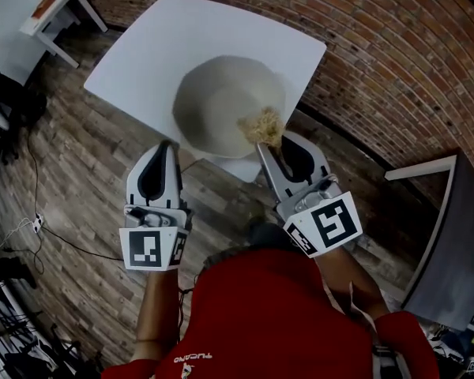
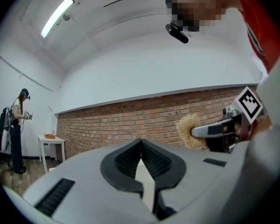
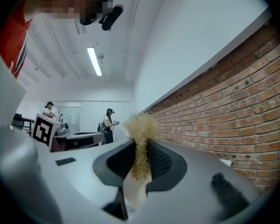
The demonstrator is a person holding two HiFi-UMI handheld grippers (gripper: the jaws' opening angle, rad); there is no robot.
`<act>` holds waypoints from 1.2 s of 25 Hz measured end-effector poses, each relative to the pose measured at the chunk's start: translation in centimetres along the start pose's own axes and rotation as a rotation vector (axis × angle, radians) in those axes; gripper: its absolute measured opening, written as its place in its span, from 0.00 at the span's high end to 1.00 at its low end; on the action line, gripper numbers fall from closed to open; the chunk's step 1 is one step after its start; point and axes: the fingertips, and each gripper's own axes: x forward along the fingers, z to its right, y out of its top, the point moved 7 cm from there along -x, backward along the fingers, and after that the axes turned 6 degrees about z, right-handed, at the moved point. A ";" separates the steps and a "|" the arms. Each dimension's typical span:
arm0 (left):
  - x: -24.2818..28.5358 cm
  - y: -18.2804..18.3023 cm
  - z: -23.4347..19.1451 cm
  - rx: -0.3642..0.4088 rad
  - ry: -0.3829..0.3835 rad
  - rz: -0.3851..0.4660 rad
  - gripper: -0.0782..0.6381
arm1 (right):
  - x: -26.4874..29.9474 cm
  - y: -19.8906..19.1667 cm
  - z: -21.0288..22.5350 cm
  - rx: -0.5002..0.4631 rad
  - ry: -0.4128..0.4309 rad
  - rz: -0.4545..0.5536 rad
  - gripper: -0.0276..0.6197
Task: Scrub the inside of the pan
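Observation:
In the head view a pale, round pan (image 1: 221, 105) sits on a white square table (image 1: 158, 46). A straw-coloured scrubber (image 1: 261, 126) hangs over the pan's near right rim, with my right gripper (image 1: 270, 150) shut on it. The right gripper view shows the scrubber (image 3: 140, 127) pinched between the jaws of that gripper (image 3: 141, 146), its tuft sticking out past the tips. My left gripper (image 1: 166, 147) hovers off the table's near edge, left of the pan. Its jaws meet with nothing between them (image 2: 141, 141). The scrubber (image 2: 189, 129) shows at the right there. Neither gripper view shows the pan.
A brick wall (image 1: 395, 61) runs behind and right of the table. A small white side table (image 1: 59, 10) stands at the far left, a dark desk (image 1: 450, 235) at the right. Cables (image 1: 31, 212) lie on the wooden floor. A person (image 2: 17, 125) stands far off.

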 end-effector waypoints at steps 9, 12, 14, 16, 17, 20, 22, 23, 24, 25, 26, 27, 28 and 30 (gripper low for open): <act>6.4 -0.7 -1.8 0.030 0.020 0.006 0.87 | 6.4 -0.9 3.7 -0.041 0.041 -0.084 0.84; 7.8 -1.0 -2.7 0.033 0.006 0.006 0.87 | 8.2 -1.1 3.8 -0.044 0.040 -0.097 0.84; 8.8 -1.4 -3.6 0.036 -0.005 0.008 0.87 | 9.5 -1.2 3.9 -0.055 0.035 -0.107 0.84; 9.6 -1.9 -4.3 0.042 -0.014 0.003 0.87 | 10.9 -1.3 4.0 -0.073 0.026 -0.132 0.84; 10.1 -2.2 -4.6 0.042 -0.022 0.003 0.87 | 11.5 -1.4 4.1 -0.080 0.021 -0.150 0.84; 11.5 -3.2 -5.2 0.039 -0.060 0.011 0.87 | 13.6 -2.3 4.6 -0.089 0.014 -0.231 0.84; 12.2 -3.9 -5.6 0.040 -0.095 0.015 0.87 | 15.0 -3.3 4.7 -0.095 0.012 -0.298 0.84; 12.4 -4.2 -6.0 0.040 -0.103 0.017 0.87 | 15.6 -3.8 4.8 -0.100 0.011 -0.331 0.84; 12.7 -4.5 -6.3 0.039 -0.105 0.017 0.87 | 16.3 -4.3 4.8 -0.105 0.010 -0.364 0.84; 12.9 -4.8 -6.6 0.038 -0.106 0.014 0.87 | 17.0 -4.8 4.9 -0.107 0.010 -0.397 0.84; 13.1 -5.1 -6.9 0.035 -0.106 0.010 0.87 | 17.6 -5.4 5.0 -0.104 0.010 -0.431 0.84; 13.3 -5.5 -7.2 0.031 -0.105 0.007 0.87 | 18.2 -6.2 5.0 -0.096 0.010 -0.469 0.84; 13.5 -5.7 -7.4 0.027 -0.106 0.004 0.87 | 18.7 -7.1 5.1 -0.085 0.009 -0.509 0.84; 13.8 -6.2 -7.8 0.019 -0.109 -0.001 0.87 | 19.6 -9.2 5.2 -0.061 0.009 -0.591 0.84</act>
